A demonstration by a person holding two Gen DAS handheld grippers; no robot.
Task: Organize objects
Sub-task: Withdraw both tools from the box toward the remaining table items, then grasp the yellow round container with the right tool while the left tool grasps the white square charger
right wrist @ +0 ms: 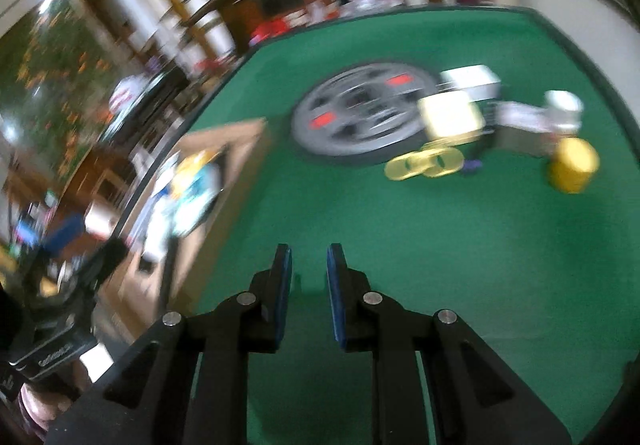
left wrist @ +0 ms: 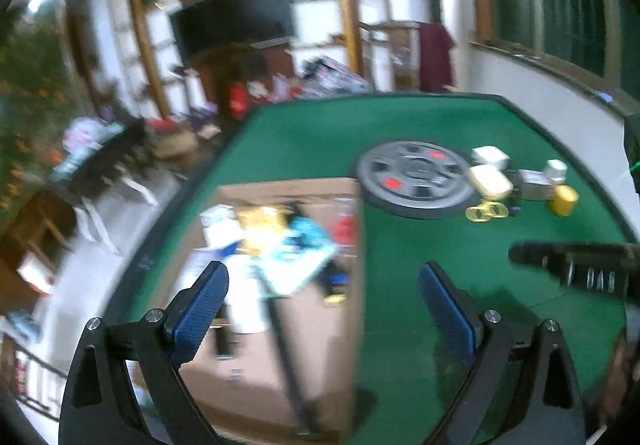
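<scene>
My left claw (left wrist: 320, 293): jaws spread wide with nothing between the blue pads; it hangs over the near edge of the box and the green felt.
My right claw (right wrist: 308, 277): jaws drawn nearly together with only a narrow gap, gripping nothing; bare felt lies under it.
Table (left wrist: 460, 245): green felt top with a dark rim, and everything I sort sits on it.
Cardboard box (left wrist: 280, 345): open, on the left part of the table, under my left claw; inside lies a blurred heap of white, teal and gold packets crossed by a long black rod (left wrist: 286, 357).
Black bar (left wrist: 572, 257): pokes in from the right edge of the left view; I cannot tell what it is.
Grey wheel disc (left wrist: 416, 175): lies flat on the felt just beyond the box, with red patches on its face.
Yellow rings (right wrist: 424, 161): two joined loops lying just in front of the disc.
Yellow cylinder (right wrist: 574, 165): upright, to the right of the rings and apart from them.
Small boxes (right wrist: 452, 117): a pale yellow one and white ones crowded against the far right of the disc.
Beyond: shelves and a dark screen (left wrist: 232, 21), all smeared.
</scene>
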